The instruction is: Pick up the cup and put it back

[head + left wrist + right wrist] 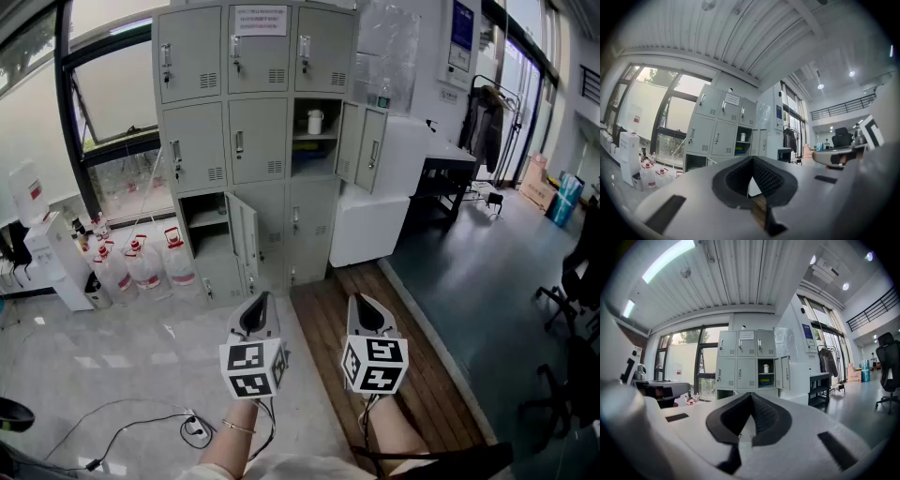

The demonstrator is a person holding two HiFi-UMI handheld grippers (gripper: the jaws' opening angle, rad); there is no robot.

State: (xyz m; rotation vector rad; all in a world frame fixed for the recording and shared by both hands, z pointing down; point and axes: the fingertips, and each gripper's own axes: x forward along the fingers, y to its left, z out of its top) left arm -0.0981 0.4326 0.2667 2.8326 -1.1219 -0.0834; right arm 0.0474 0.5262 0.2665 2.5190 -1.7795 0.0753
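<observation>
- Starting at the left, the left gripper (260, 305) is held low over the floor, its jaws pressed together with nothing between them.
- The cup (315, 122) is found well apart from both grippers, ahead of them and higher up. It is set upright on a shelf inside the open compartment (323, 105) of the locker cabinet (253, 141), in the middle row, third column from the left.
- The cup's long axis is vertical, so a grip from the side is judged to suit it.
- From the head view the cup is placed between the lines of the two grippers, and neither can be called clearly nearer. In each gripper view it is seen close to the line of the jaws.
- The compartment's door (361, 141) is swung out on the right side of the opening.
- The right gripper (364, 305) is likewise clenched and empty, level with the left one.
- A long reach forward and upward is called for, and the jaws must be parted first.
</observation>
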